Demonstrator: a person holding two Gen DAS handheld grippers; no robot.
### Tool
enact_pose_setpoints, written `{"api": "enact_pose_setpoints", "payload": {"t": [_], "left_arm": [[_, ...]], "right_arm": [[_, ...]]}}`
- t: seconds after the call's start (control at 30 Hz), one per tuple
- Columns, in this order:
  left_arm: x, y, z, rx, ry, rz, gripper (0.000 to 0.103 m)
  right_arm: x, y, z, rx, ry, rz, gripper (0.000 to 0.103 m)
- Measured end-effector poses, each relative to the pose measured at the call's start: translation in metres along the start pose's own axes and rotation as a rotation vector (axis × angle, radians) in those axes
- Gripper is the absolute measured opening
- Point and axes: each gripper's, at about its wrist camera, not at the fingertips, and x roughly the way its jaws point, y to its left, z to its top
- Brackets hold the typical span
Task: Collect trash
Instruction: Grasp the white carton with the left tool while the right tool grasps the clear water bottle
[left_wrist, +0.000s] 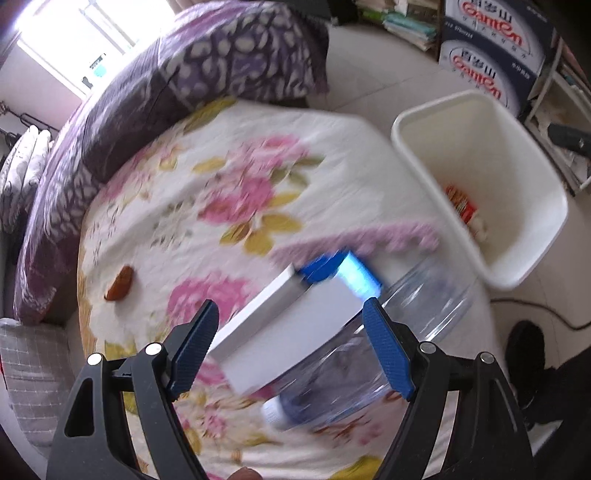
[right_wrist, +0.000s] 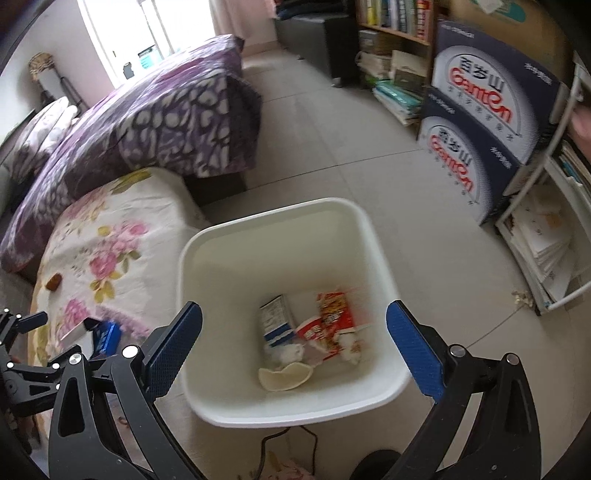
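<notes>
My left gripper is shut on a white box with a blue end, held above the floral bedspread. A clear plastic bottle lies under it. A brown scrap lies on the spread to the left. My right gripper is open and empty over the white bin, which holds a red wrapper, a small carton, tissue and a peel. The bin also shows in the left wrist view. The box shows in the right wrist view.
A purple patterned quilt lies behind the spread. Stacked blue boxes and bookshelves stand at the right wall. A black cable runs on the tiled floor near the bin.
</notes>
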Motion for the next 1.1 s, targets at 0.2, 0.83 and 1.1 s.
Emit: {"api": "enact_pose_setpoints", "payload": {"t": [0.2, 0.83, 1.1], "left_arm": [[0.028, 0.011, -0.017, -0.002, 0.057, 0.039, 0.078], [0.062, 0.029, -0.028, 0.122, 0.049, -0.166, 0.089], [0.066, -0.005, -0.039, 0.289, 0.076, -0.07, 0.097]], "right_arm": [[0.007, 0.031, -0.01, -0.064, 0.033, 0.024, 0.096], [0.029, 0.084, -0.034, -0.199, 0.144, 0.081, 0.096], [0.023, 0.072, -0.028, -0.141, 0.133, 0.074, 0.096]]}}
